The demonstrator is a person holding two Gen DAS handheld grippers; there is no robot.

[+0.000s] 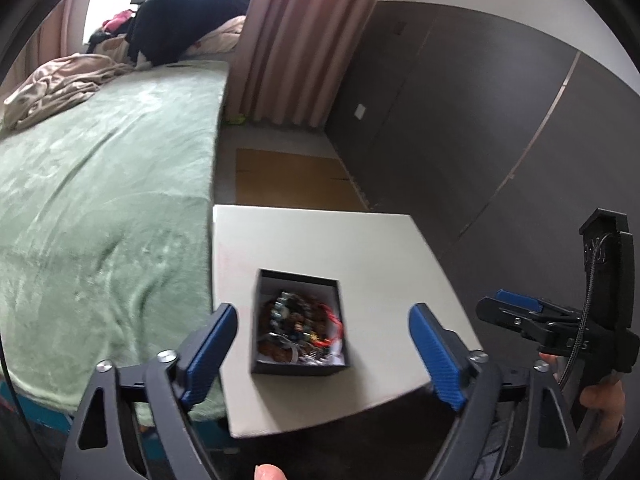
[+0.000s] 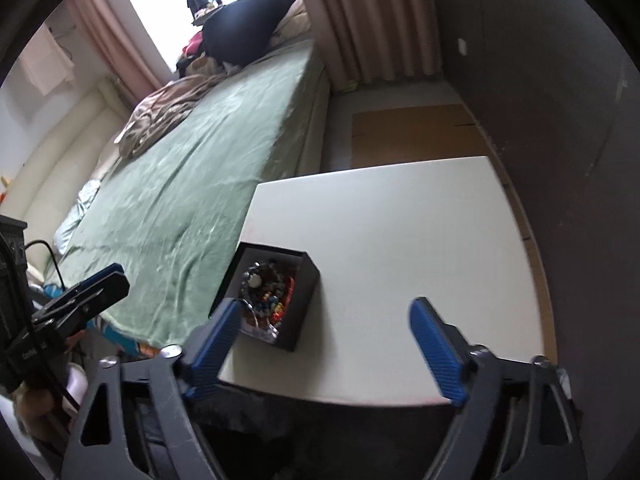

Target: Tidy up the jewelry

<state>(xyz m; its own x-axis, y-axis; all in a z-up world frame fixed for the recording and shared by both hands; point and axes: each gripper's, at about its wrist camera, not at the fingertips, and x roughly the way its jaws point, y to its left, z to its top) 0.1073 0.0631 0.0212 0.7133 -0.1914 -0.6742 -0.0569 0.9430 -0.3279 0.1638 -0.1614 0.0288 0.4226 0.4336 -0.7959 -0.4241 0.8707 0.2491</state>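
On the white table (image 1: 320, 240) we see jewelry (image 1: 298, 330) heaped inside a black box (image 1: 298, 368); both our grippers, left (image 1: 322, 354) and right (image 2: 322, 354), hover spread and empty.

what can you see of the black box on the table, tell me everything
The black box is a small open-topped rectangular box, lidless, with thin dark walls that look like card and a pale lining. It sits flat on the white table, near the edge closest to the green bed. Inside is a tangled heap of jewelry: dark beads, a red strand, small metallic bits, too blurred to sort. Neither claw touches it; the left claw hangs open before it, and the right claw is also open.
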